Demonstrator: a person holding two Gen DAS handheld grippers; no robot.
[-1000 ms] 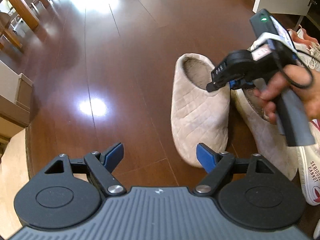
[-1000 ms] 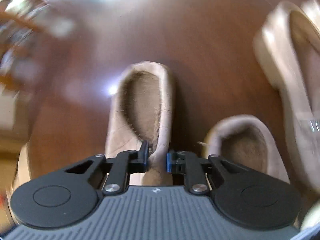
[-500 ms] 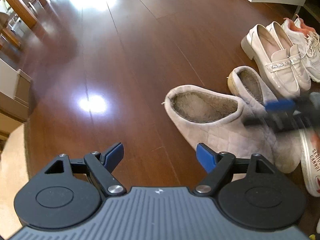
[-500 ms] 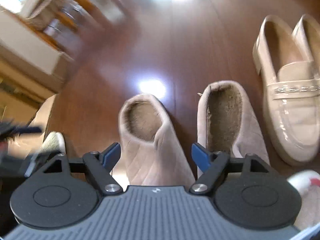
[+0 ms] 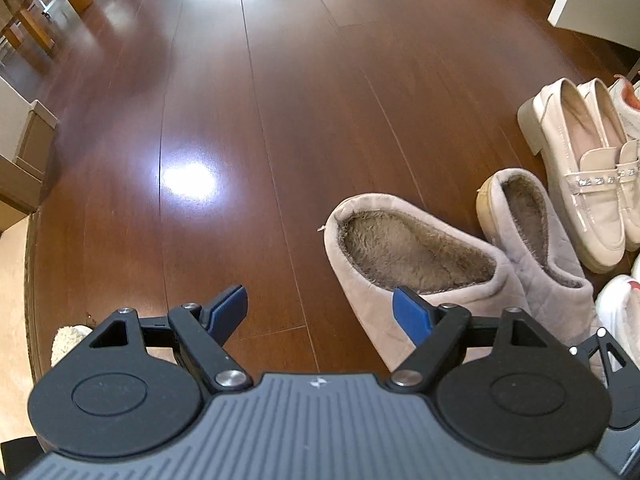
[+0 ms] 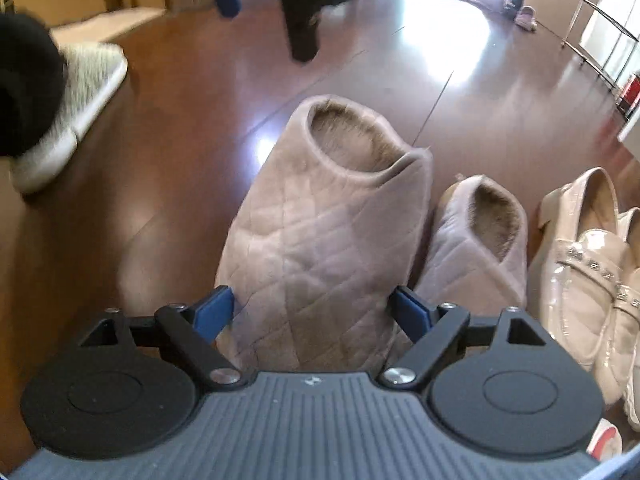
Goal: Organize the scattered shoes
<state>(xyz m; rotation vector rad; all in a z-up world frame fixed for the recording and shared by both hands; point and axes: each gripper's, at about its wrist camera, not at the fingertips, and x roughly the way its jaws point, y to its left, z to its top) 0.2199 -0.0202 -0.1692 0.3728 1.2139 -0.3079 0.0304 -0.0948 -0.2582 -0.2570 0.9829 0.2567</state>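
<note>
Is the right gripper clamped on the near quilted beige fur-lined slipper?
No, the right gripper is wide open, its blue fingertips either side of the quilted beige fur-lined slipper.

Count, both wrist views combined:

- Quilted beige fur-lined slippers — 2: nearer slipper (image 5: 416, 264) (image 6: 328, 236), farther slipper (image 5: 536, 232) (image 6: 484, 240), side by side on the dark wood floor.
- Glossy cream patent loafers with jewelled straps — 2: outer loafer (image 5: 576, 176) (image 6: 580, 276), inner loafer (image 5: 612, 136) partly cut by the frame edge.
- White sneakers with coral trim — at least 2 partly visible in the left view: one upper right (image 5: 628, 96), one lower right (image 5: 618, 304); full count cannot be told.
- Grey knit sneaker with white sole — 1 (image 6: 76, 96), worn on a foot.
- Two-finger grippers with blue pads — 2.
</note>
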